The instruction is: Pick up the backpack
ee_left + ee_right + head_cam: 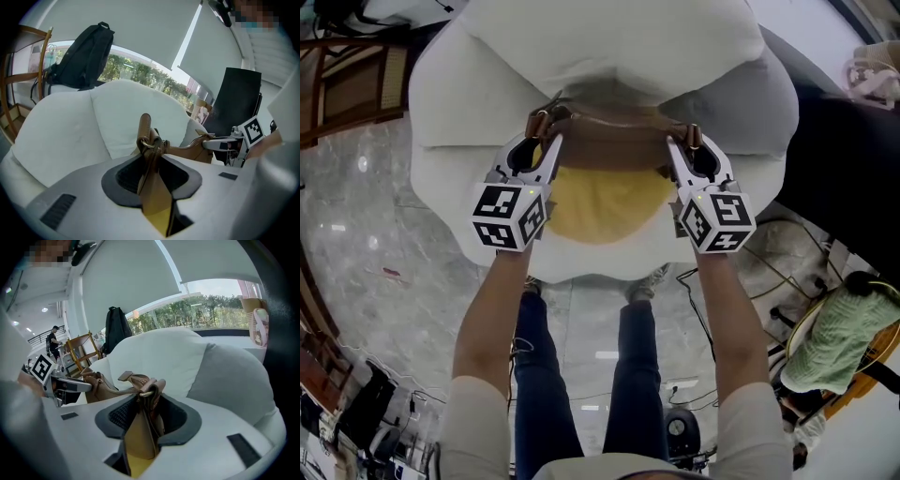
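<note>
Forearms are held forward and parallel, with both grippers pitched downward. The left gripper [546, 129] is clamped on a tan strap tab [151, 140] at one upper corner of the backpack [605, 197]. The right gripper [682, 141] is clamped likewise on the opposite corner. The backpack spans between them over the seat of a white armchair [581, 56]. It is judged soft, light and prone to sag, and the corner tabs are judged the firmest hold.

We see a tan-and-yellow backpack [609, 202], white armchair [600, 47], grey marbled floor [366, 234], and black-and-white square markers on the left tool [546, 131] and right tool [682, 139].
</note>
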### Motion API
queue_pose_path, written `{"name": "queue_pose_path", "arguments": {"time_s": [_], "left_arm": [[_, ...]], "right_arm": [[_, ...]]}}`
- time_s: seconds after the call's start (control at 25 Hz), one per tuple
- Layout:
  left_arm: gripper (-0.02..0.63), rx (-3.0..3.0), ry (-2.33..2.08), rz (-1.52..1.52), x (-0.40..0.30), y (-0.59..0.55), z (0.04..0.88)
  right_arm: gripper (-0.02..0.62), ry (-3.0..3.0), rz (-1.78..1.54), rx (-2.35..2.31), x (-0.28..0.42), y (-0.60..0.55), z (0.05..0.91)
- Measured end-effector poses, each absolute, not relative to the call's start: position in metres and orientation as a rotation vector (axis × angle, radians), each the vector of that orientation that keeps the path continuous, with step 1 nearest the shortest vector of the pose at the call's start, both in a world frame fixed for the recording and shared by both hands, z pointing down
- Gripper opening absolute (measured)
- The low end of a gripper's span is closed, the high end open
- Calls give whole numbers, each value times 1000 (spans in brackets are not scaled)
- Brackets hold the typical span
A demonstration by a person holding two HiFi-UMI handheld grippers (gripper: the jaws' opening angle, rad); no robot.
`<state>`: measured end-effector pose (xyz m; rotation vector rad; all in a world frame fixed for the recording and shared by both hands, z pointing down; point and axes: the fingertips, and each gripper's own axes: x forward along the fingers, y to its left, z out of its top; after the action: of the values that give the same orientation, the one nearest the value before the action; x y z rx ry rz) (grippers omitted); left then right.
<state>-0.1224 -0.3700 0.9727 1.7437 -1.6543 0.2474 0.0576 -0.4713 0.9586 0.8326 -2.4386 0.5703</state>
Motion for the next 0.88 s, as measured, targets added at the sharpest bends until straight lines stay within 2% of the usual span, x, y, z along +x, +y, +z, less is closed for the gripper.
{"name": "queue_pose_path", "arguments": {"time_s": [0.88], "left_arm": [[126,1934,-1658,211,-101,-383,778]], "right_arm": [[169,-2510,440,994,89,-463,758]]}}
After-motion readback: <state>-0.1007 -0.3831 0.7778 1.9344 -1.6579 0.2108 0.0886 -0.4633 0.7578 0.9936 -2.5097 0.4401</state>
